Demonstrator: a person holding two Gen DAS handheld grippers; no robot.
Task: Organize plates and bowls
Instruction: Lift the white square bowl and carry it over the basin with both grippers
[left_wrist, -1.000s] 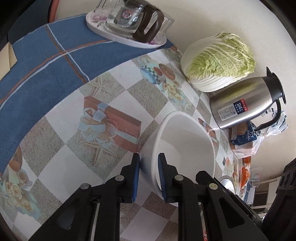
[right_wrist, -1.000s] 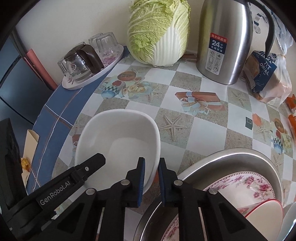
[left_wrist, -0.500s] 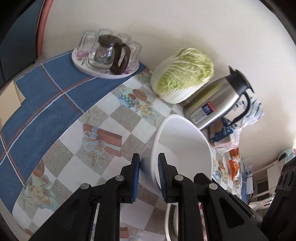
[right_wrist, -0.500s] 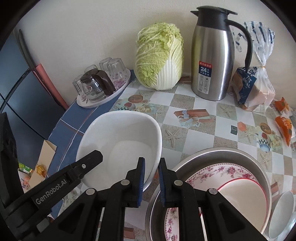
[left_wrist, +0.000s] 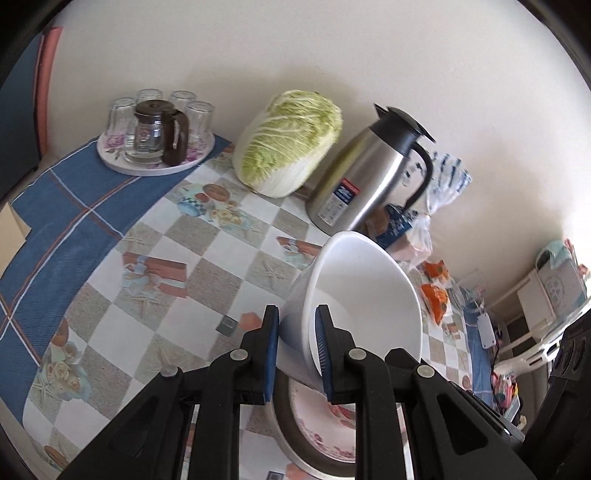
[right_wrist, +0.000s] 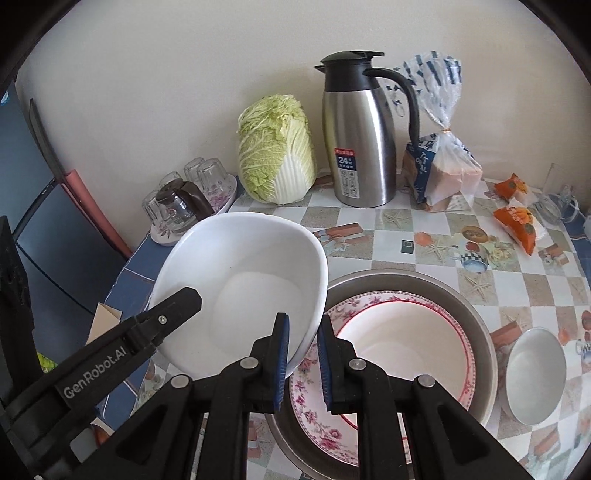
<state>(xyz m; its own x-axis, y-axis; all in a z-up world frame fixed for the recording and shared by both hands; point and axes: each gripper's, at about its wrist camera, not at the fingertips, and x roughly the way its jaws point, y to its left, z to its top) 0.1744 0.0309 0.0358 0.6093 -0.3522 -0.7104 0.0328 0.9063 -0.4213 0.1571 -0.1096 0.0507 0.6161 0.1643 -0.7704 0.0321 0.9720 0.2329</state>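
A large white bowl (left_wrist: 364, 295) (right_wrist: 243, 280) is held in the air, tilted, by both grippers. My left gripper (left_wrist: 295, 349) is shut on its rim. My right gripper (right_wrist: 302, 358) is shut on the opposite rim. The left gripper's arm (right_wrist: 110, 354) shows at the lower left of the right wrist view. Below and to the right sits a big metal basin (right_wrist: 476, 317) (left_wrist: 295, 439). It holds a floral plate (right_wrist: 317, 417) with a red-rimmed white bowl (right_wrist: 402, 350) on it.
A small metal bowl (right_wrist: 535, 376) stands right of the basin. At the back by the wall are a napa cabbage (right_wrist: 277, 151), a steel thermos jug (right_wrist: 358, 140), a bread bag (right_wrist: 439, 166), orange snack packets (right_wrist: 517, 218) and a tray of glasses (right_wrist: 184, 203).
Both grippers have lifted the white bowl higher above the table and carried it rightward, toward the basin. More of the basin and the table's right side shows now.
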